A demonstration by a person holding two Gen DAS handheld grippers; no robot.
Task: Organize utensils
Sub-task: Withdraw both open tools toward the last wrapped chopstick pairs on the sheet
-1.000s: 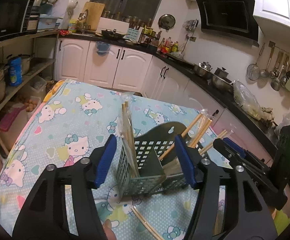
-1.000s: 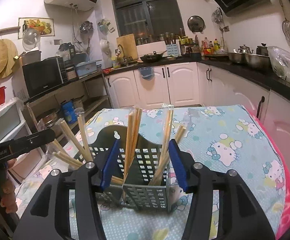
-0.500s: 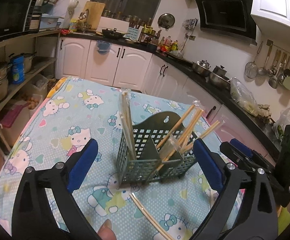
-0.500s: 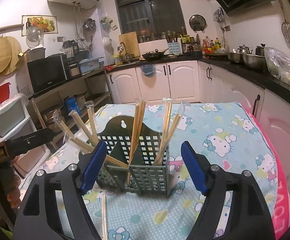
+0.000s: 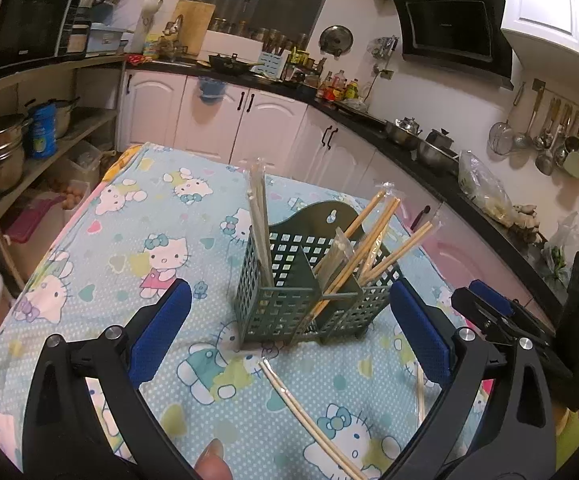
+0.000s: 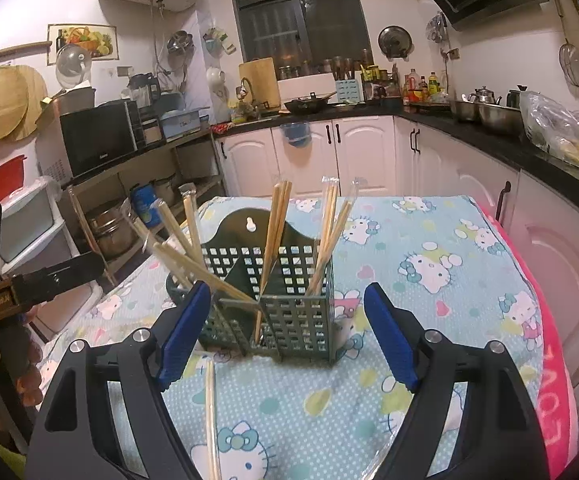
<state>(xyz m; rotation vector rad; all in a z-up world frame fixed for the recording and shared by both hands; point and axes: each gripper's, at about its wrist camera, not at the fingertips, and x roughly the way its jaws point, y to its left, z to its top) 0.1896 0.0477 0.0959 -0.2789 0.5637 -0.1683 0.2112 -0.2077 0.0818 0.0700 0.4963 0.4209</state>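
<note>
A dark green slotted utensil holder (image 5: 273, 312) (image 6: 297, 320) stands upright on the cartoon-cat tablecloth (image 5: 129, 220), with several wrapped chopstick pairs sticking out of its compartments. My left gripper (image 5: 288, 300) is just short of the holder, its jaws opening wide and the blue pads clear of the holder's sides. My right gripper (image 6: 287, 296) faces the holder from the other side, open, with its pads off the holder too. A wrapped pair of chopsticks (image 5: 305, 408) (image 6: 210, 412) lies loose on the cloth in front of the holder, and another (image 5: 419, 396) lies by my left gripper's right finger.
White cabinets (image 5: 249, 120) and a black counter with pots run behind and to the right of the table. Open shelves with pots (image 5: 5, 152) stand on the left. The cloth's pink edge (image 6: 553, 360) marks the table's right side.
Both grippers let go of the holder, their jaws spreading wide, and drew back from it. The holder stays on the cloth. The loose chopsticks in front came into fuller view.
</note>
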